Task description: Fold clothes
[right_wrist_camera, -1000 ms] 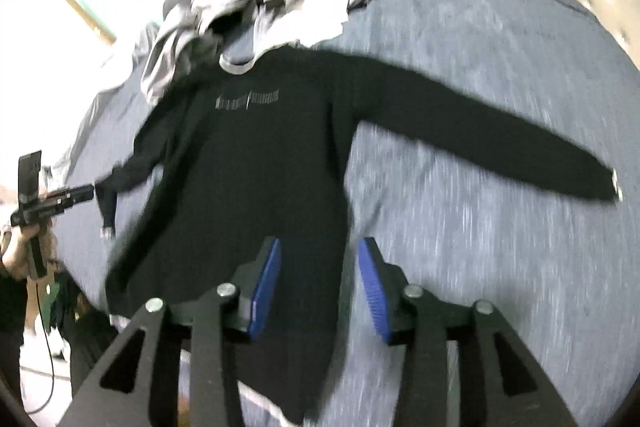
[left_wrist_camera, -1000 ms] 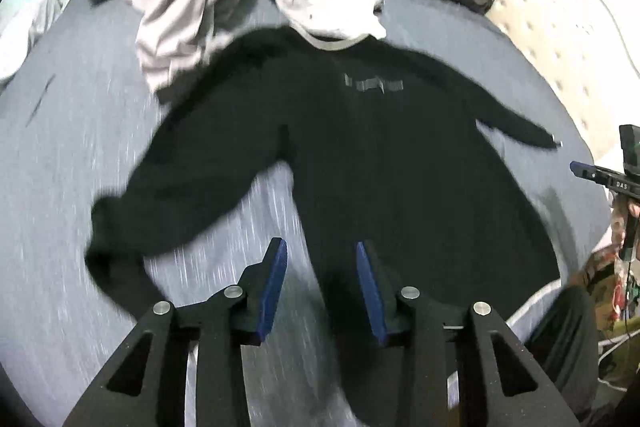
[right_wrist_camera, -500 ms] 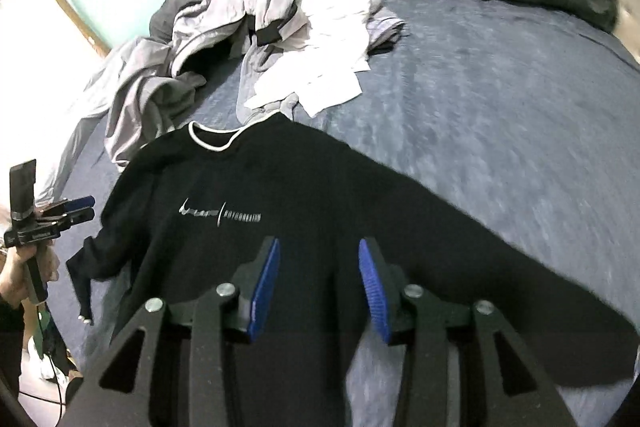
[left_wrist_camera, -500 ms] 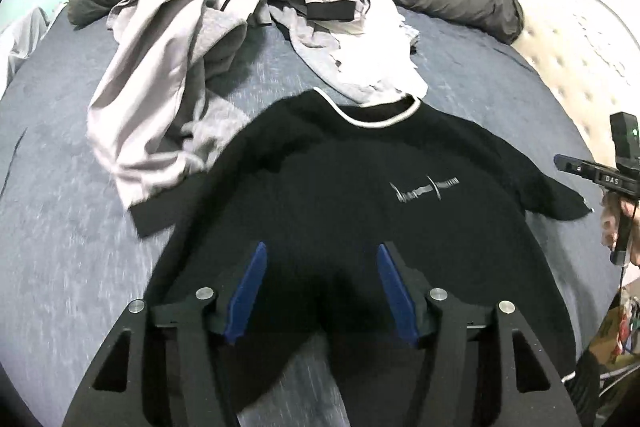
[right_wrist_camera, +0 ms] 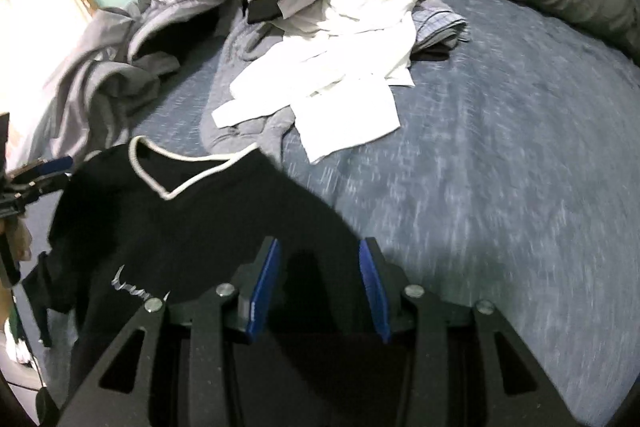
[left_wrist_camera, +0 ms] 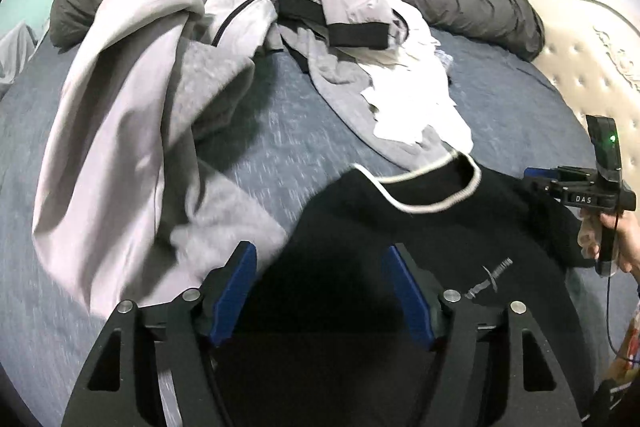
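Left wrist view: black sweatshirt (left_wrist_camera: 400,239) soft, limp, light; shoulder seams judged best hold. Left tool (left_wrist_camera: 320,291) opening, nothing pinched. Right tool (right_wrist_camera: 318,285) parted, unclenched, over shoulder.

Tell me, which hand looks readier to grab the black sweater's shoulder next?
Probably the left gripper: its jaws are opening right over the black sweater, near the white-trimmed collar. The right gripper hovers partly open at the other shoulder's edge.

Bare blue bedsheet (right_wrist_camera: 500,155) right: free passage. Clothes pile (right_wrist_camera: 320,7) ahead, black sweatshirt (right_wrist_camera: 208,223) below block.
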`<move>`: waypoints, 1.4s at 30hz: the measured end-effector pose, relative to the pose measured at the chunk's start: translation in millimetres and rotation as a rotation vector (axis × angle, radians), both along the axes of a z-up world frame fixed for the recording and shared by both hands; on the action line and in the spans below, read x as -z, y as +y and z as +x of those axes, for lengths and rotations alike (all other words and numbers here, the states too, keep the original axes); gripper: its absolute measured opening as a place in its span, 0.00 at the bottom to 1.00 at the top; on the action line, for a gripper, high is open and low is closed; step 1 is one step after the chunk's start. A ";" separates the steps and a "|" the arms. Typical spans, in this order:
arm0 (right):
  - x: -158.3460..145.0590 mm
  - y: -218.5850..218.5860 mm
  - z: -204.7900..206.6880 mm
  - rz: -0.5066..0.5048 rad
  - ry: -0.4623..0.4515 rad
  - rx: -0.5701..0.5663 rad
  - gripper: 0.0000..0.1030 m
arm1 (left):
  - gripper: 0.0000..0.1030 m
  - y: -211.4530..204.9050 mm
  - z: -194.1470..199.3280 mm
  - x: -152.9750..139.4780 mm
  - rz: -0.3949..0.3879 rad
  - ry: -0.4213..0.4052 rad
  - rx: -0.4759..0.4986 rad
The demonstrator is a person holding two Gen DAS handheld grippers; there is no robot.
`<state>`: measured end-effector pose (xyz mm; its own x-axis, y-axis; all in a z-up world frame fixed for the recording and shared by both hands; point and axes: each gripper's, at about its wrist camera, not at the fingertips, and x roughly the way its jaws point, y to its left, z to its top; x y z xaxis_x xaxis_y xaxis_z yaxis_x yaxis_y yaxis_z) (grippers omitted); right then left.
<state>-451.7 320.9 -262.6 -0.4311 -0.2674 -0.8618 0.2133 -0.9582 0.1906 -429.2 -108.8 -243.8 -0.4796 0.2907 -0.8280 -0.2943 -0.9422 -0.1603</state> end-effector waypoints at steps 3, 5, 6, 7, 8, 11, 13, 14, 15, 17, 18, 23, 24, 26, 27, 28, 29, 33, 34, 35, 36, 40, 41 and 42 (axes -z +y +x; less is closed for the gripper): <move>11.8 -6.1 -17.1 0.020 -0.019 -0.013 0.41 | 0.70 3.3 -14.2 7.3 -0.017 -0.001 0.015; 20.6 -12.9 -25.5 0.028 -0.040 -0.037 0.41 | 0.70 6.4 -23.1 14.4 -0.025 -0.016 0.027; 23.1 -16.4 -27.5 0.034 -0.044 -0.050 0.41 | 0.70 7.5 -26.4 18.0 -0.029 -0.021 0.029; 25.8 -21.0 -29.2 0.044 -0.047 -0.069 0.41 | 0.70 8.4 -29.5 21.8 -0.033 -0.025 0.031; 28.1 -26.2 -30.1 0.058 -0.048 -0.090 0.41 | 0.70 9.0 -32.3 25.8 -0.031 -0.035 0.032; 32.4 -32.3 -30.2 0.078 -0.047 -0.117 0.34 | 0.70 11.1 -39.1 37.6 -0.022 -0.068 0.037; 33.3 -34.2 -28.1 0.089 -0.036 -0.125 0.23 | 0.66 14.8 -39.8 44.5 -0.015 -0.086 0.054; 33.1 -34.7 -26.1 0.096 -0.028 -0.132 0.21 | 0.61 18.2 -38.6 47.4 -0.027 -0.090 0.066; 32.7 -35.1 -24.4 0.101 -0.020 -0.138 0.18 | 0.45 21.9 -37.1 50.3 -0.043 -0.092 0.078; 31.0 -35.6 -21.5 0.107 -0.007 -0.149 0.13 | 0.19 29.6 -34.0 54.6 -0.067 -0.096 0.106; 29.2 -36.0 -20.4 0.113 0.002 -0.152 0.11 | 0.09 34.3 -31.9 55.3 -0.070 -0.095 0.125; 8.4 -32.9 -11.5 0.149 0.100 -0.121 0.09 | 0.05 50.3 -21.4 39.3 -0.122 -0.027 0.168; 2.3 -30.4 -10.1 0.156 0.118 -0.116 0.09 | 0.05 51.1 -20.7 33.5 -0.123 -0.014 0.167; -9.8 -25.5 -7.3 0.169 0.154 -0.108 0.09 | 0.05 53.3 -22.1 19.7 -0.123 0.008 0.164; -15.4 -22.5 -6.5 0.173 0.167 -0.102 0.09 | 0.05 55.0 -23.4 14.9 -0.125 0.014 0.164; -21.2 -18.1 -6.7 0.174 0.175 -0.093 0.09 | 0.05 58.1 -25.0 10.1 -0.128 0.023 0.165; -27.2 -13.4 -7.3 0.178 0.182 -0.083 0.09 | 0.05 61.5 -26.8 5.2 -0.130 0.031 0.165; -42.2 1.4 -11.7 0.195 0.204 -0.044 0.09 | 0.05 79.0 -40.1 -11.2 -0.132 0.058 0.160; -45.2 5.5 -13.3 0.200 0.208 -0.032 0.09 | 0.05 82.9 -45.4 -15.3 -0.128 0.061 0.158; -48.1 10.1 -14.9 0.205 0.214 -0.019 0.09 | 0.05 86.9 -49.8 -18.6 -0.126 0.065 0.159; -50.1 13.9 -16.6 0.208 0.217 -0.009 0.09 | 0.05 91.0 -54.1 -21.7 -0.123 0.070 0.160; -52.7 28.7 -27.9 0.215 0.224 0.027 0.09 | 0.05 105.4 -72.2 -26.6 -0.127 0.075 0.163; -51.4 31.5 -31.0 0.217 0.221 0.034 0.09 | 0.05 108.0 -77.1 -24.1 -0.132 0.069 0.161; -50.2 34.4 -34.2 0.219 0.219 0.041 0.09 | 0.05 111.0 -81.9 -19.8 -0.140 0.061 0.162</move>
